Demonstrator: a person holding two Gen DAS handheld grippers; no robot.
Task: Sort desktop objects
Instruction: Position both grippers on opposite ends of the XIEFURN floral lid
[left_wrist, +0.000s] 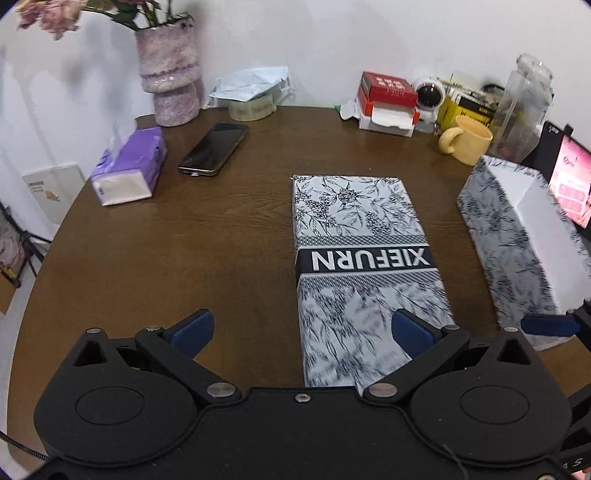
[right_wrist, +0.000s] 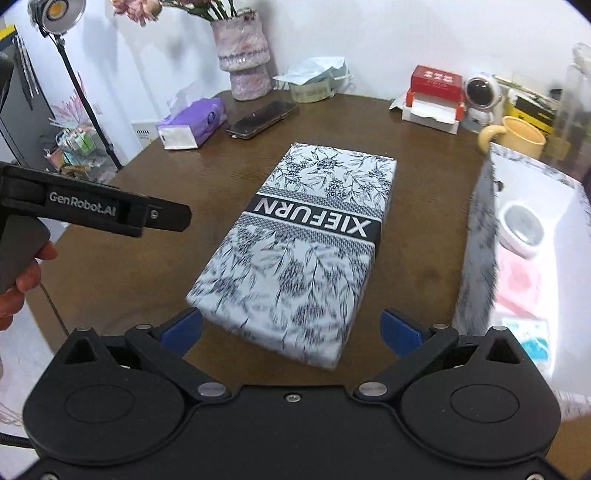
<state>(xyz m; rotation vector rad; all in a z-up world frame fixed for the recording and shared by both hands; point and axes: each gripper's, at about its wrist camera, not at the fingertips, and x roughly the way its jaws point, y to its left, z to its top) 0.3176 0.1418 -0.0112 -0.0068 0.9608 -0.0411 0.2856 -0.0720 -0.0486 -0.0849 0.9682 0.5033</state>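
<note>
The near end of the patterned box lid (right_wrist: 295, 251) looks blurry. The open box (right_wrist: 524, 236) runs off the right edge, its inside fuzzy.

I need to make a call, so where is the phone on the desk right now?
The phone lies flat toward the desk's far left in both views, between the purple tissue pack and the patterned lid, in front of the vase.

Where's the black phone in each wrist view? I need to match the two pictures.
Left wrist view: the black phone lies upper left of centre, right of the purple tissue pack.
Right wrist view: the phone lies upper centre, again right of the tissue pack.
Shared landmark: the XIEFURN box, nearer the cameras than the phone.
</note>
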